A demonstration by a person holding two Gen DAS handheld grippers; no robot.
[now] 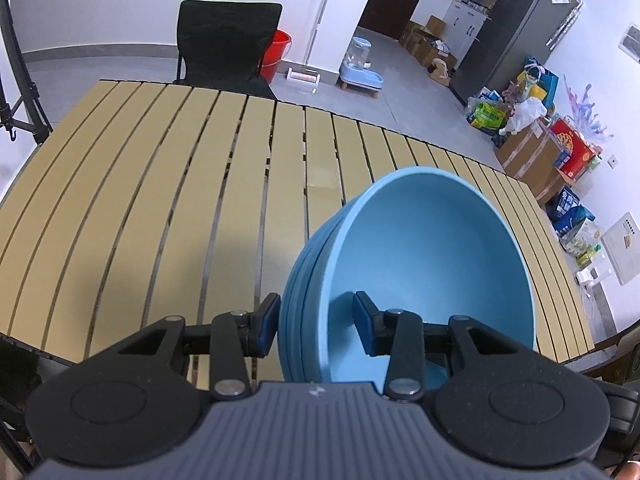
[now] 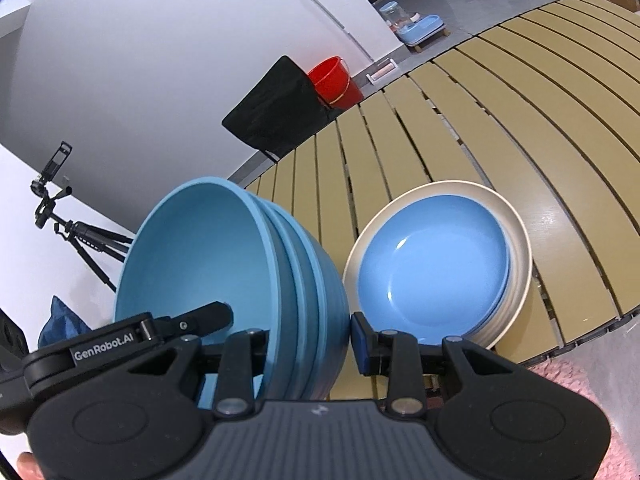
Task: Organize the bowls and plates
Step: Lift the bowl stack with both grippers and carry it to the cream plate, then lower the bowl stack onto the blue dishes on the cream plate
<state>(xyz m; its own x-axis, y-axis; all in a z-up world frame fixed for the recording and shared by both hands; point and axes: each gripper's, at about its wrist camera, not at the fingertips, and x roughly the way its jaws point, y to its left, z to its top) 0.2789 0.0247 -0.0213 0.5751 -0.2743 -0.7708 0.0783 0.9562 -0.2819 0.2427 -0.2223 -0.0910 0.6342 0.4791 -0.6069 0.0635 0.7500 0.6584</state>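
Note:
A stack of several nested light blue bowls [image 1: 432, 264] is held tilted over the slatted table. My left gripper [image 1: 316, 326] is shut on the stack's rim, one pad outside and one inside. My right gripper [image 2: 310, 342] is shut on the opposite rim of the same bowl stack [image 2: 224, 264]; the left gripper's finger shows inside the bowl at the left. To the right of the bowls, a blue plate [image 2: 432, 268] lies on a stack of beige plates [image 2: 516, 280] on the table.
The yellow slatted table [image 1: 160, 184] has a black chair [image 1: 224, 44] behind its far edge. A red bucket [image 2: 334, 80], a tripod [image 2: 76, 232] and boxes stand around the room. The table's near edge [image 2: 580, 344] is close to the plates.

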